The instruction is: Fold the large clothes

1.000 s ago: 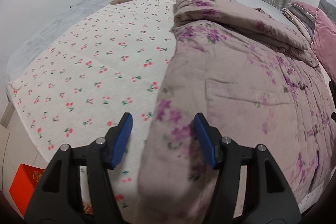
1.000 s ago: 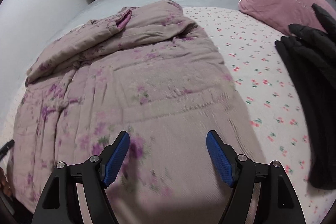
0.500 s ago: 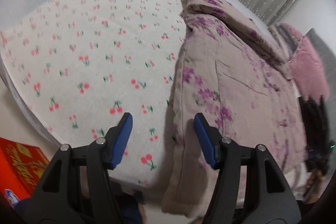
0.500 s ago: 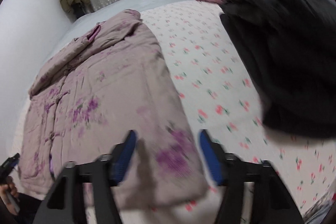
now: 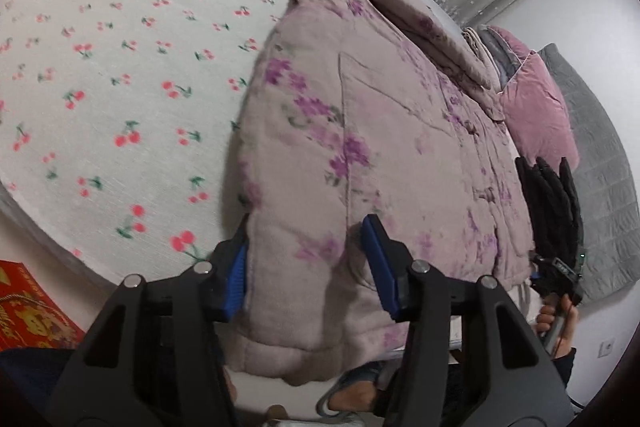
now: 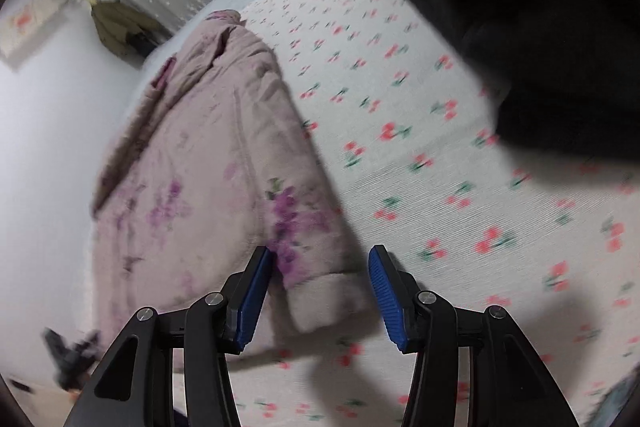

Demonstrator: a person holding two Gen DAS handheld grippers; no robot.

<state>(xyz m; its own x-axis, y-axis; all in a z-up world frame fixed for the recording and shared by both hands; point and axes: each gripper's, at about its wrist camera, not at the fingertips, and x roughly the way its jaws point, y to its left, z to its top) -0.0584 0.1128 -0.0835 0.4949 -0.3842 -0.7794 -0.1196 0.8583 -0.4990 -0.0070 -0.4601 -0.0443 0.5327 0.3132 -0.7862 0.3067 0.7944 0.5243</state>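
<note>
I judge the fold barely begun. The padded jacket [image 5: 360,131] lies spread lengthwise on the bed [image 5: 120,67], with what looks like its sleeves already laid in across the far end; the main length-wise folds are all left to do, and its near hem hangs over the bed's edge toward me.

On my left, the left tongs [image 5: 304,263] straddle the jacket's near left corner — the thick hem sits between the blue pads. The jaws are closing at this moment. The left pad [image 5: 239,277] lies against the jacket's side edge, while the right pad stands a little clear of the cloth, so I don't count it as gripped yet.

On my right, the right tongs [image 6: 318,291] stand about half open over the opposite near corner. The cuff-like hem [image 6: 320,299] lies between the pads, nearer the left one; the view is blurred, but I see a gap on the right side, so nothing is held there. A black garment [image 6: 540,7] lies well apart, further right on the bed.
</note>
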